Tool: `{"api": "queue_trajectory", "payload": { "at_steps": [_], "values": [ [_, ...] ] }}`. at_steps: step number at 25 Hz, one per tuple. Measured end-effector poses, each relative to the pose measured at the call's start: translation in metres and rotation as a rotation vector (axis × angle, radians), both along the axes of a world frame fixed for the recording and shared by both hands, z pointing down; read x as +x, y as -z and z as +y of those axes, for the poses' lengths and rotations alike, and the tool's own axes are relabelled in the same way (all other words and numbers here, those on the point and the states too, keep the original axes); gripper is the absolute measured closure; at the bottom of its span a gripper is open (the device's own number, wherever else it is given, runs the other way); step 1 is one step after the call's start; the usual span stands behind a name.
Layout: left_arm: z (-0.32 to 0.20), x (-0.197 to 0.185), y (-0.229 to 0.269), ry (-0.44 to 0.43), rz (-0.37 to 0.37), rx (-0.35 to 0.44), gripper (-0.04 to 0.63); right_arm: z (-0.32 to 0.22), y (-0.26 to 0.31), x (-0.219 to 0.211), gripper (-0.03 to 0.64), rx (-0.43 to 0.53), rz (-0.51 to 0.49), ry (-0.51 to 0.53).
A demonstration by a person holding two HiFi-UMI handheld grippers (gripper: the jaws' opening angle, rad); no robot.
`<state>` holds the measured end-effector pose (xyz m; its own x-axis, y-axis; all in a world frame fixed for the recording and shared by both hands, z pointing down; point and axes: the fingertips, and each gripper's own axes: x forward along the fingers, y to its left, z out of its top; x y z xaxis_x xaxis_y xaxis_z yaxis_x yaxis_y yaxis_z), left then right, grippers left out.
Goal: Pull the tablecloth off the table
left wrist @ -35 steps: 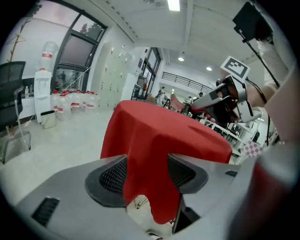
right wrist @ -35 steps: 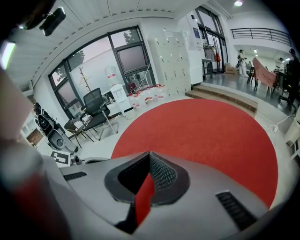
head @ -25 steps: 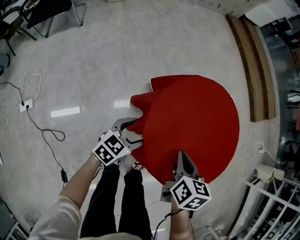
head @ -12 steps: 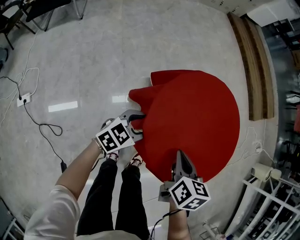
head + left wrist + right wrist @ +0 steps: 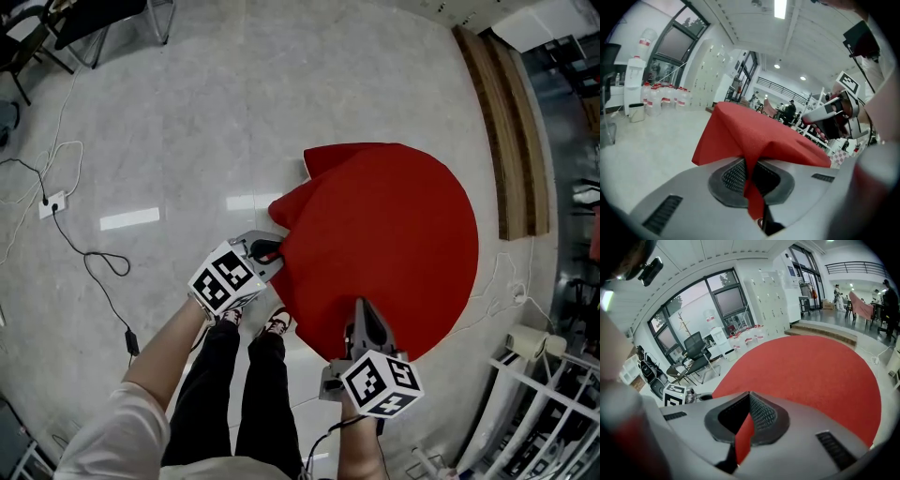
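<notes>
A pale marble floor [image 5: 187,112] filled the head view. Far left of the red cloth [image 5: 394,234], a white socket strip [image 5: 52,208] and a black cable [image 5: 98,272] lay on the floor.

At the cloth's left edge sat the left gripper [image 5: 272,249], its marker cube turned toward the person. Its jaws had just been closing. In the left gripper view they were clamped on a pinched fold of the cloth, which ran up between them and bunched into a peak just beyond.

Below that gripper, the person's legs [image 5: 234,375] in dark trousers stood just beside the cloth's near edge.

The round cloth was draped over the table, which it hid entirely. It lay flat over most of the top, with its left side gathered and lifted toward the left gripper.

The right gripper [image 5: 362,307] was at the cloth's near edge, pointing across it. In the right gripper view its jaws were pressed together on a thin strip of the red hem.

Right of the cloth and well apart, a long wooden step [image 5: 514,141] ran along the floor.
</notes>
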<state>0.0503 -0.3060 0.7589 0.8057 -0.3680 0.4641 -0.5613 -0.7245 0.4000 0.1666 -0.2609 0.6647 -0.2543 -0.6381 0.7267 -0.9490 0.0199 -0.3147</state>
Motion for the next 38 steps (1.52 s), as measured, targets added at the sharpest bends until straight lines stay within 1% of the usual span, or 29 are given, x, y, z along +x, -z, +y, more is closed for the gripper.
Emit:
{"api": "queue_trajectory", "payload": {
  "at_steps": [3, 6, 9, 11, 13, 18, 23, 26, 34, 38],
  "values": [
    [0.002, -0.014, 0.005, 0.072, -0.015, -0.027, 0.577, -0.003, 0.005, -0.001, 0.592, 0.009, -0.013, -0.012],
    [0.003, -0.020, 0.013, 0.104, -0.072, -0.016, 0.577, -0.002, 0.007, -0.001, 0.592, 0.006, -0.010, -0.022],
    [0.002, -0.028, 0.020, 0.163, -0.129, -0.024, 0.577, -0.003, 0.010, -0.002, 0.592, 0.001, -0.015, -0.032],
    [0.002, -0.032, 0.029, 0.204, -0.145, -0.042, 0.577, -0.003, 0.014, -0.001, 0.592, 0.002, -0.021, -0.038],
    [0.004, -0.035, 0.045, 0.230, -0.145, -0.051, 0.577, -0.002, 0.020, 0.002, 0.592, 0.003, -0.020, -0.043],
    [0.008, -0.027, 0.092, 0.232, -0.139, -0.019, 0.578, 0.000, 0.035, 0.017, 0.592, 0.011, -0.011, -0.063],
    [0.014, -0.023, 0.116, 0.268, -0.081, -0.042, 0.578, 0.012, 0.030, 0.033, 0.592, -0.034, -0.061, -0.125],
    [0.018, -0.019, 0.128, 0.275, -0.074, -0.049, 0.578, 0.020, 0.032, 0.046, 0.592, -0.042, -0.048, -0.128],
    [0.025, -0.011, 0.154, 0.272, -0.112, -0.061, 0.578, 0.026, 0.046, 0.067, 0.592, -0.034, -0.036, -0.135],
    [0.029, -0.008, 0.162, 0.267, -0.129, -0.063, 0.578, 0.019, 0.046, 0.073, 0.591, -0.017, -0.024, -0.090]
  ]
}}
